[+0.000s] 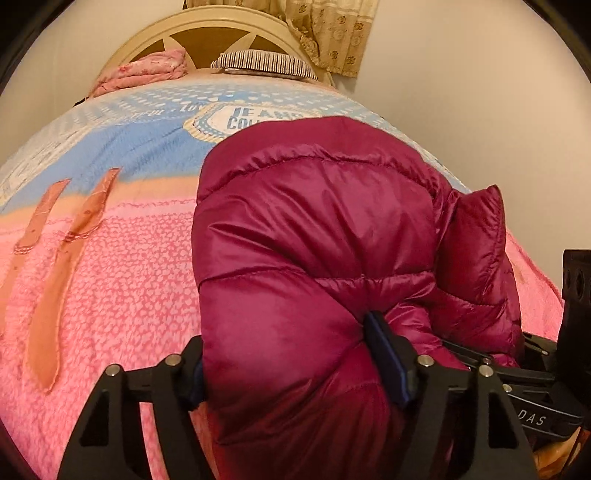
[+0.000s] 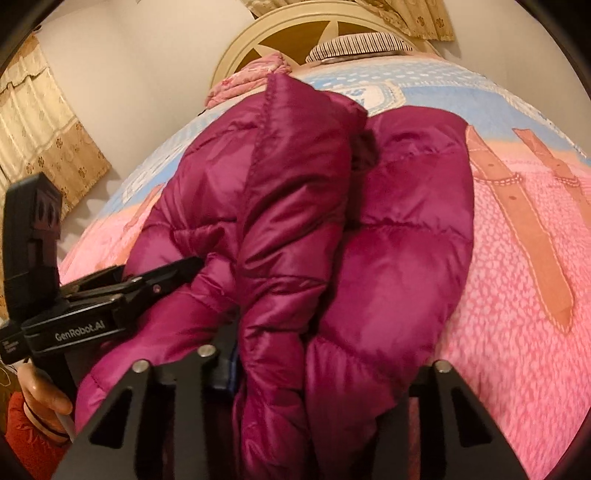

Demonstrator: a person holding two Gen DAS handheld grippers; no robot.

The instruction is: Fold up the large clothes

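Observation:
A magenta puffer jacket (image 1: 317,229) lies bunched and folded over on the bed. It also fills the middle of the right wrist view (image 2: 332,229). My left gripper (image 1: 291,362) is shut on a thick fold of the jacket, its right finger (image 1: 384,354) pressed into the fabric. My right gripper (image 2: 325,373) is shut on another thick fold of the jacket; its fingertips are mostly buried in the fabric. The two grippers are close together, side by side at the jacket's near end. The other gripper shows at the edge of each view.
The bed is covered by a pink and blue blanket (image 1: 110,280) with orange strap prints. A pink folded cloth (image 1: 144,72) and a striped pillow (image 1: 264,62) lie by the cream headboard (image 1: 207,29). Beige curtains (image 2: 40,147) hang on the walls.

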